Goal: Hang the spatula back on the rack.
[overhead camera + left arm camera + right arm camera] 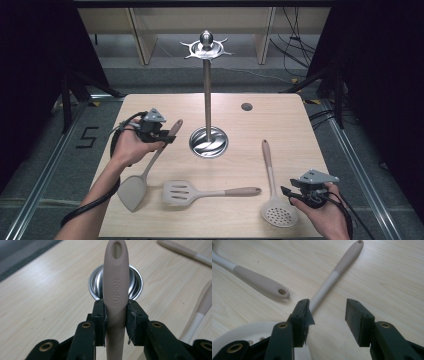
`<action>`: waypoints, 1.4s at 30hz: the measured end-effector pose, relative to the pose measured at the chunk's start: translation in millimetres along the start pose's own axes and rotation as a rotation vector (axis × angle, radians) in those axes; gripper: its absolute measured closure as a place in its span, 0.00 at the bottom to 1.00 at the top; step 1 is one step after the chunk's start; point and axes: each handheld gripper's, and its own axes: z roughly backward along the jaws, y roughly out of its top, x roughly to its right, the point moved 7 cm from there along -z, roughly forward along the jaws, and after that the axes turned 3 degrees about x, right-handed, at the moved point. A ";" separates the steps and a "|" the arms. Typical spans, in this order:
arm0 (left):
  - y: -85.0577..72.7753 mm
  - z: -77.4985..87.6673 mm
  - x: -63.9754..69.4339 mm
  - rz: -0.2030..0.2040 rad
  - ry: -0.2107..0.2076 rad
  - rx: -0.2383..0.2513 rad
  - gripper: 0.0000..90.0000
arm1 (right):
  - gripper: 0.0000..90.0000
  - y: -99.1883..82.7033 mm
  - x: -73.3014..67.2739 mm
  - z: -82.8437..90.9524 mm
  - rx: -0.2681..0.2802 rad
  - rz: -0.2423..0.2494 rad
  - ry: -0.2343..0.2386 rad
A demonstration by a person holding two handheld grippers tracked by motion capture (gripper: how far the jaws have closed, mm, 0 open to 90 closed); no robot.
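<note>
Presently the left tongs [167, 138] are clamped on the matte pinkish-beige handle of the grey solid silicone spatula [132, 191], whose long axis slants from blade, low over the tabletop [280, 120], up toward the polished steel hanging stand [207, 90] just beyond. The handle's oval hanging hole [116, 250] leads. The right tongs [327, 315] gape, gripping nothing, beside the white perforated skimmer [279, 214].

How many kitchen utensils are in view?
3: a solid spatula held by its handle in the left claw, a slotted spatula lying mid-table, and a skimmer beside the right claw.
</note>
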 end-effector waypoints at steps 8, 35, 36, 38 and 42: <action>2.9 48.0 -13.4 0.059 0.079 0.205 0.78 | 0.60 -0.5 -2.3 0.0 -0.008 -0.026 0.002; 90.1 58.5 -8.1 0.040 0.116 0.416 0.78 | 0.60 1.7 1.1 -1.9 0.013 0.001 0.007; 94.7 57.3 -6.3 0.030 0.112 0.414 0.78 | 0.60 1.5 0.3 -1.9 0.010 -0.005 0.013; 97.8 56.4 -5.2 0.025 0.111 0.415 0.78 | 0.60 1.6 0.4 -1.8 0.010 -0.005 0.012; 104.2 55.0 -4.1 0.014 0.100 0.408 0.78 | 0.60 1.6 0.3 -2.0 0.011 -0.005 0.014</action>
